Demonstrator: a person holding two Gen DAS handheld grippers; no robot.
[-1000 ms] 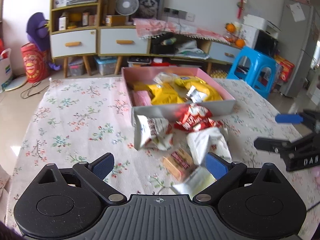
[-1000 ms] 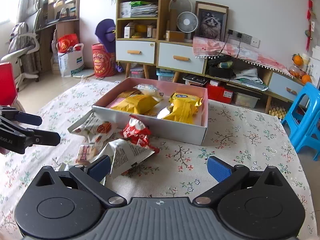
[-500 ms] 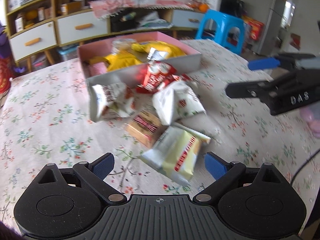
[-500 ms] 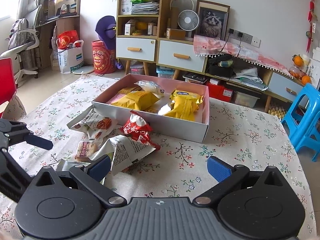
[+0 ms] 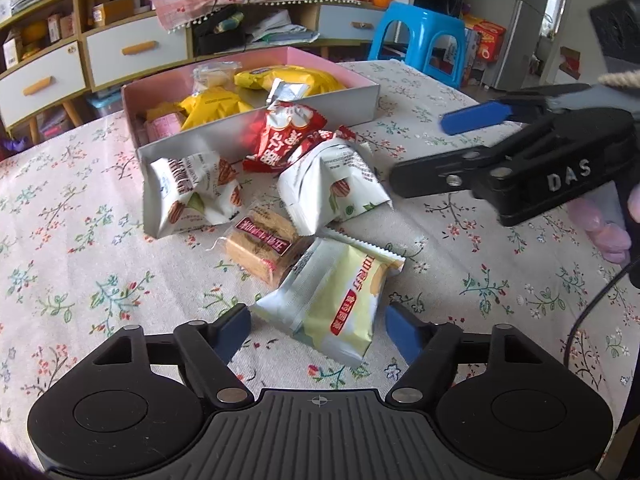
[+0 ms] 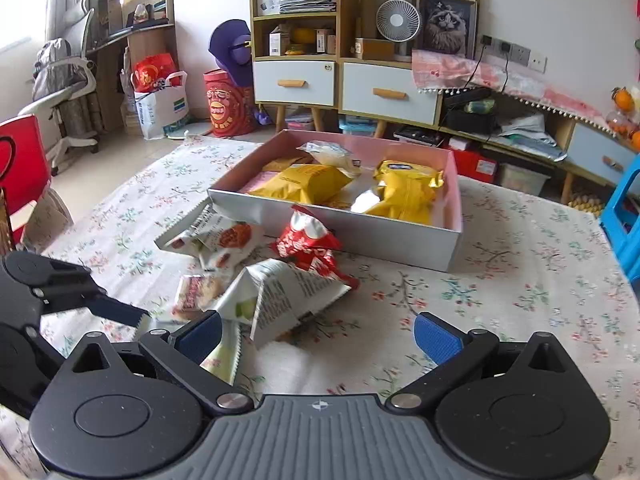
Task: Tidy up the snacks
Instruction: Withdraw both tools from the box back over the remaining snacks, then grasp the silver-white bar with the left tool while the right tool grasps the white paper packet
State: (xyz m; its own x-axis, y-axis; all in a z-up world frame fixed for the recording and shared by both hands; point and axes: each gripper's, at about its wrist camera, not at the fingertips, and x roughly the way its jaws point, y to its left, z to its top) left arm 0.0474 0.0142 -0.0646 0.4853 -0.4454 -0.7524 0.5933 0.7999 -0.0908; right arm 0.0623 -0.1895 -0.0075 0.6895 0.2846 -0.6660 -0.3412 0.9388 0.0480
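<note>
Broadly, from biggest to smallest:

Table: a flowered tablecloth (image 5: 72,264) covers it, and everything below lies on it.
Box: a shallow box (image 6: 404,236), pink inside and grey outside, sits toward the far side; yellow snack bags (image 6: 404,192) and other packets already lie in it.
Loose pile: just in front of the box's near wall, outside it, a red packet (image 5: 284,136) leans on that wall, flanked by two white bags (image 5: 192,196), (image 5: 332,184), with a clear-wrapped biscuit pack (image 5: 260,244) nearer the camera.
Pale green packet: the pale green packet (image 5: 336,304) lies flat, nearest of the pile, its top edge touching the biscuit pack.
Left gripper: the left gripper (image 5: 318,332) points down at the cloth, its jaws just closing in with the pale green packet between them; the pads stand beside its edges, not yet pressing.
Right gripper: the right gripper (image 6: 318,334) hangs wide apart and empty over the cloth, near the closer white bag.
</note>
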